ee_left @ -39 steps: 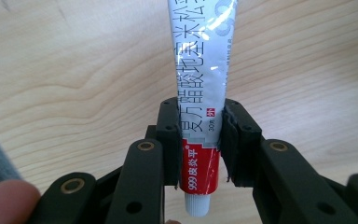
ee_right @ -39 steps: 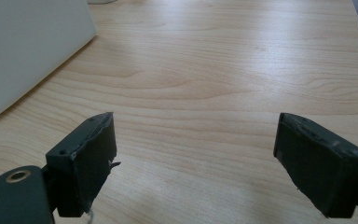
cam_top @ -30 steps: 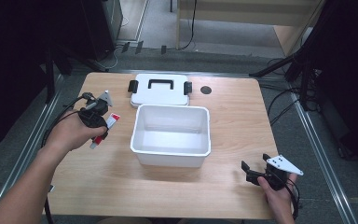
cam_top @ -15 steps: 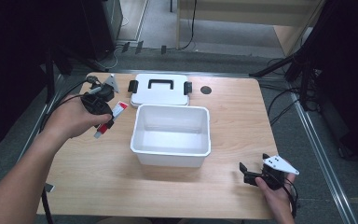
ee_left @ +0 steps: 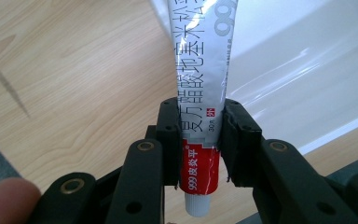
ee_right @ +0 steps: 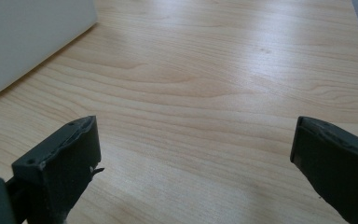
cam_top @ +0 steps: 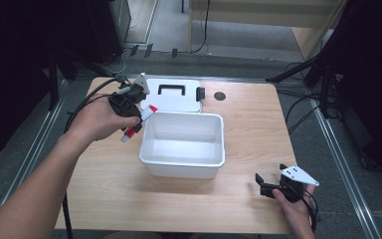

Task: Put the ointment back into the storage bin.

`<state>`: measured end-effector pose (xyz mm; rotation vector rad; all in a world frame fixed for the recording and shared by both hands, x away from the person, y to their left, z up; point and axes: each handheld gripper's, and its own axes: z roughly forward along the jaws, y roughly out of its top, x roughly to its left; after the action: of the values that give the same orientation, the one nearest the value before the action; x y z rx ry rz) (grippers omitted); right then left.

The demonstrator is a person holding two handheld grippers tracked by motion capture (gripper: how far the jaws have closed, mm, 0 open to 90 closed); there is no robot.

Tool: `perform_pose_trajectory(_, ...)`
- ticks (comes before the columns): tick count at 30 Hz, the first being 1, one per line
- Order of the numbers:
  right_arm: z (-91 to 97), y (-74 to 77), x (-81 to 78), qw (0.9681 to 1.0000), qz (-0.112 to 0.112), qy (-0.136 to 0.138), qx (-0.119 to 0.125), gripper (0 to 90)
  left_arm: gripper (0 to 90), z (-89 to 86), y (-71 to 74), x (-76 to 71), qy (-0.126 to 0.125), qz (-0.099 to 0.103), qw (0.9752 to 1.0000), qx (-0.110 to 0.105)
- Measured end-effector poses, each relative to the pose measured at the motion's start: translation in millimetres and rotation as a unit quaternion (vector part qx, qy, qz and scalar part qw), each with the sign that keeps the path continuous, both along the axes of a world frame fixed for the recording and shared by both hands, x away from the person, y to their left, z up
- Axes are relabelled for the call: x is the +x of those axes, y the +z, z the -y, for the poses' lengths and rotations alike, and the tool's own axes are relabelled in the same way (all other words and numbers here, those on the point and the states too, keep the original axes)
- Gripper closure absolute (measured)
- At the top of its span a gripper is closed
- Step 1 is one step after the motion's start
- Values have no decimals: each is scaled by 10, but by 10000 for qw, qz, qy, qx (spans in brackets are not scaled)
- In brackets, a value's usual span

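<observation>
A silver tube [cam_top: 148, 110] with a red band and a white cap hangs in my left gripper [cam_top: 135, 121], held over the left rim of the white bin [cam_top: 179, 169]. In the left gripper view the jaws are shut on the tube [ee_left: 203, 84] near its capped end, with my left gripper [ee_left: 200, 121] pointing down at the bin's wall [ee_left: 307, 70]. The bin looks empty inside. My right gripper [cam_top: 261, 185] rests low near the table's front right corner. In the right gripper view its jaws [ee_right: 193, 140] stand wide open over bare wood, the bin [ee_right: 23, 37] off to the upper left.
The bin's white lid [cam_top: 174, 94] with a black handle and clips lies flat behind the bin. A black round grommet [cam_top: 220, 95] sits in the tabletop to the lid's right. Cables [cam_top: 87, 102] trail off the table's left edge.
My left gripper has carried the tube to the right, from over the table's left part up to the bin's left rim. The right gripper has barely moved.
</observation>
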<state>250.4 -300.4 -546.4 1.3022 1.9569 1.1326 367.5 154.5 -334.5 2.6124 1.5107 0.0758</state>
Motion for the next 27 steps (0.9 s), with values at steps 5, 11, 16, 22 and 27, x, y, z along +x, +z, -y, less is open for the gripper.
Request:
perform_pose_trajectory(5,-2,-1,0,10000,11,0,-6,18,718,147,0,35,-73,-4,9999,-73)
perform_pose_trajectory(11,0,-1,2,10000,2,8,4,18,717,301,-58,90,-194,-38,9997,-110)
perform_pose_trajectory(16,-2,-1,2,10000,3,9,-3,18,717,365,-129,146,-263,-98,9995,-157)
perform_pose_trajectory(22,0,-1,3,10000,-12,30,3,19,717,445,-222,199,-270,-110,9993,-219)
perform_pose_trajectory(27,0,-2,4,10000,-18,45,13,20,717,520,-327,230,-298,-177,9991,-250)
